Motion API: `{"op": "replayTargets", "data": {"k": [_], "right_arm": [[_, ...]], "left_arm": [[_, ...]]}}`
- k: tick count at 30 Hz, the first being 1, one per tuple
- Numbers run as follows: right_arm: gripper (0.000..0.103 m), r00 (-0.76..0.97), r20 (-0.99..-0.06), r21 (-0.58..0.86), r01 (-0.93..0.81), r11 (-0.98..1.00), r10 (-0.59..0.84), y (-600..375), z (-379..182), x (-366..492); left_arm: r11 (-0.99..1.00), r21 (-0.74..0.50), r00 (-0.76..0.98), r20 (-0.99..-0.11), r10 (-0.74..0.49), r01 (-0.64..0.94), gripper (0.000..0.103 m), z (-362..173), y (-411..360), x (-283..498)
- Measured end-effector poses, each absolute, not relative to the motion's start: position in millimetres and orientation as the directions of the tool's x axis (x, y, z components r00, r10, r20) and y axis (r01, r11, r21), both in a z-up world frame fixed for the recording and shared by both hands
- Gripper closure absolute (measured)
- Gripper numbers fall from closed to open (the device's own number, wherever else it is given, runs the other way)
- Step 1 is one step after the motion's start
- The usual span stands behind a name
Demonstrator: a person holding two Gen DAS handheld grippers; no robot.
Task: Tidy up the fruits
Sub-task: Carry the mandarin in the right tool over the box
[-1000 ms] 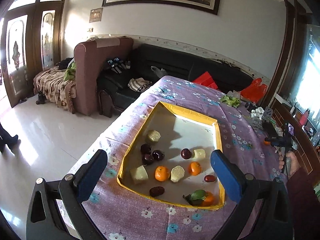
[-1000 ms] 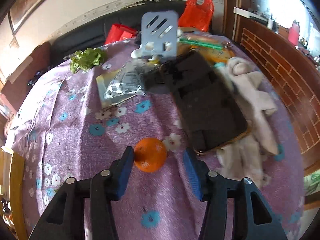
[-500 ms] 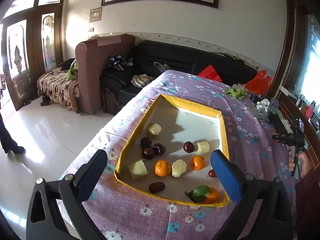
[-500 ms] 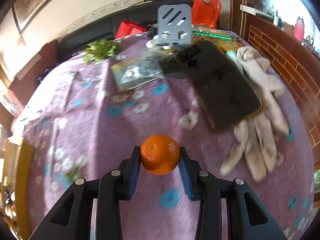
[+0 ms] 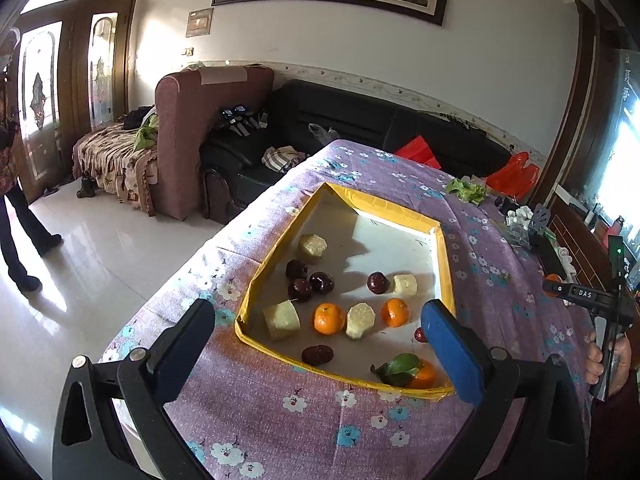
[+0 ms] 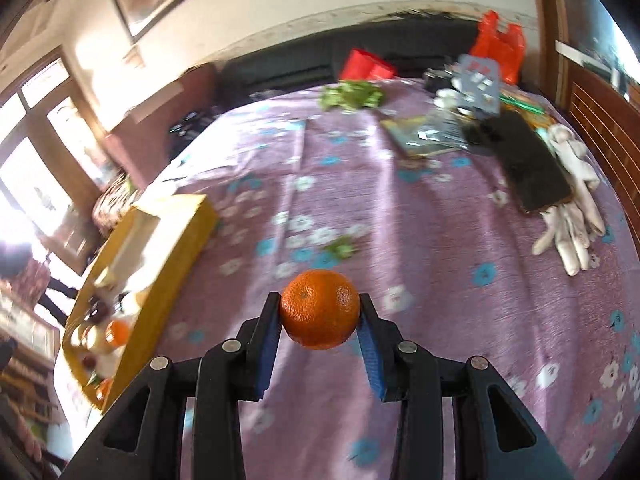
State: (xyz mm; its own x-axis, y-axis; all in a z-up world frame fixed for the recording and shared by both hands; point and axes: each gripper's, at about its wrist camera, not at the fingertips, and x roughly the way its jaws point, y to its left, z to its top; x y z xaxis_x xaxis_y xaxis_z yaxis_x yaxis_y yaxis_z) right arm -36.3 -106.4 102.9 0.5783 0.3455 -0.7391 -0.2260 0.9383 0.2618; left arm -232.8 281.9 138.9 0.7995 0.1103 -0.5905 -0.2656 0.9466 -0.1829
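Note:
My right gripper (image 6: 319,320) is shut on an orange (image 6: 319,308) and holds it above the purple flowered tablecloth. The yellow-rimmed tray (image 6: 176,236) lies to its left. In the left wrist view the same tray (image 5: 262,276) holds several fruits: oranges (image 5: 328,319), dark plums (image 5: 321,282), pale yellow chunks (image 5: 281,319) and an orange with a green leaf (image 5: 404,368). My left gripper (image 5: 320,336) is open and empty, above the tray's near edge. The right gripper also shows in the left wrist view (image 5: 588,294), at the far right.
A black phone (image 6: 532,168), white gloves (image 6: 572,216), plastic packets (image 6: 432,136), a grey stand (image 6: 478,80) and green leaves (image 6: 352,96) lie at the table's far right. A black sofa (image 5: 360,120) stands behind the table. A person (image 5: 16,184) stands at far left.
My right gripper closed on the orange, lifted it off the cloth and swung left toward the tray. The left gripper stayed open over the tray.

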Motion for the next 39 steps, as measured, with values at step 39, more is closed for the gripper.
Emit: {"op": "replayTargets", "data": {"k": [39], "right_arm": [[0.061,0.359,-0.803,0.125,-0.679,0.723,0.476,156,61,-101]], "left_arm": [[0.914,-0.142,0.752,-0.623,0.216,-0.380,0.000,100,326,-237]]}}
